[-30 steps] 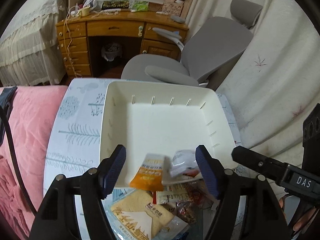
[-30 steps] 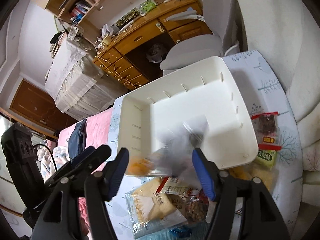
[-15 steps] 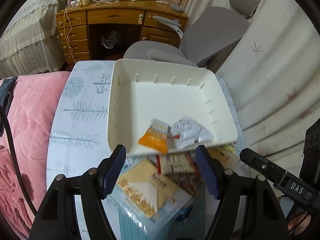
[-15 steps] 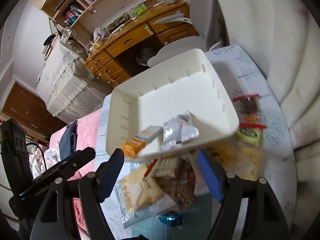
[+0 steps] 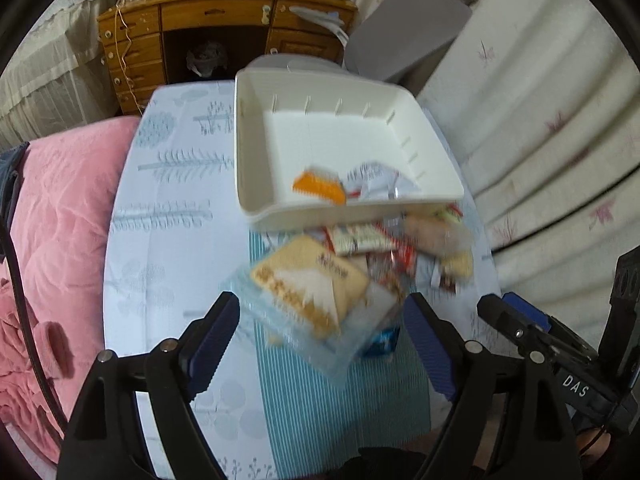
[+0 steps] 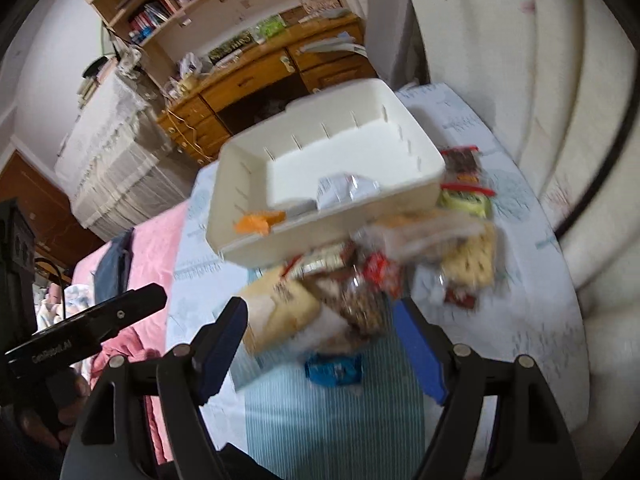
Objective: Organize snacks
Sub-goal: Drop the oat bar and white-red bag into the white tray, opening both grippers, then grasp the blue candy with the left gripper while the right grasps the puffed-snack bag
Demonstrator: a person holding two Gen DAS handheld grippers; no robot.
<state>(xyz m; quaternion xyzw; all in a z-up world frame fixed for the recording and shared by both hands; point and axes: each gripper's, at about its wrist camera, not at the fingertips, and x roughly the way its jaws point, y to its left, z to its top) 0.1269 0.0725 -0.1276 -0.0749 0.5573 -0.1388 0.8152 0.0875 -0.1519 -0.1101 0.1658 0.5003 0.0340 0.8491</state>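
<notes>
A white bin (image 5: 428,152) (image 6: 248,184) stands on the table and holds an orange packet (image 5: 320,189) (image 6: 252,224) and a silver-white packet (image 5: 376,178) (image 6: 344,190) near its front wall. A pile of snack packets lies in front of it, with a large tan cracker pack (image 5: 310,280) (image 6: 276,312) and a blue packet (image 6: 334,368). My left gripper (image 5: 320,344) is open and empty, above the table short of the pile. My right gripper (image 6: 320,344) is open and empty, likewise short of the pile.
The table (image 5: 168,216) has a pale tree-print cloth and a teal striped mat (image 5: 320,412). More packets (image 6: 464,196) lie right of the bin. A pink bedcover (image 5: 52,220) is on the left, a white sofa (image 5: 540,140) on the right, a grey chair (image 5: 400,36) and wooden desk (image 5: 216,12) behind.
Both grippers have pulled back from the bin towards the near side of the table. The orange and silver packets, released over the bin, now lie inside it.
</notes>
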